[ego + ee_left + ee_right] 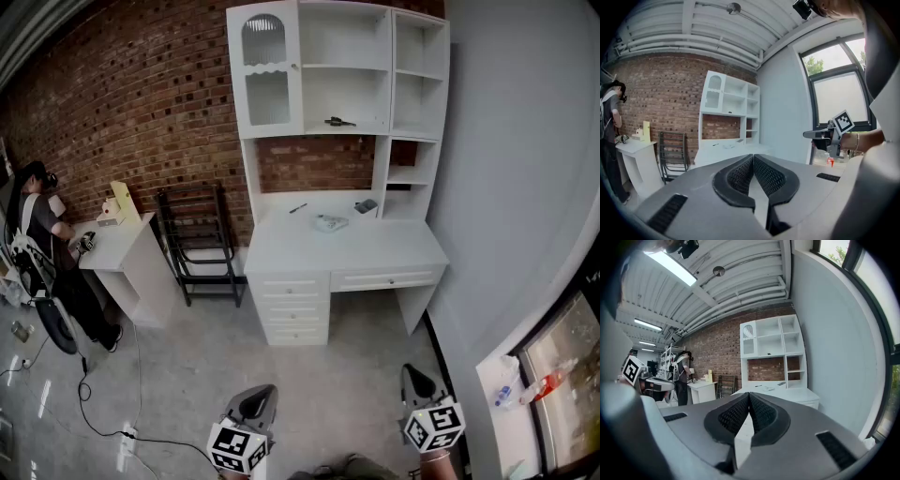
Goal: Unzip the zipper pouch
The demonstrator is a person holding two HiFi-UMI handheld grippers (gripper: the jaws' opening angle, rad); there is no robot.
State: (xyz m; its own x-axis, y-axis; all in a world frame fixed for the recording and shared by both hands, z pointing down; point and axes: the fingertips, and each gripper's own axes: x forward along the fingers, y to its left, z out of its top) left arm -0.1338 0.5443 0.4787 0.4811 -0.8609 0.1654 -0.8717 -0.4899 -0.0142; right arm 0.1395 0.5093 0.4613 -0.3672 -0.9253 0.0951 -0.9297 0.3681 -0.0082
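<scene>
White worktop [375, 255] carries the zipper pouch [330, 223] near its back edge; left claw [258, 396] and right claw [413, 376], both closed on nothing, hover well apart from it

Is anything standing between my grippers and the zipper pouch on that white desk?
Nothing visible does. The zipper pouch lies on the white desk with bare desktop in front of it, and only floor separates it from the left gripper and right gripper. A pen and a dark item lie behind it.
</scene>
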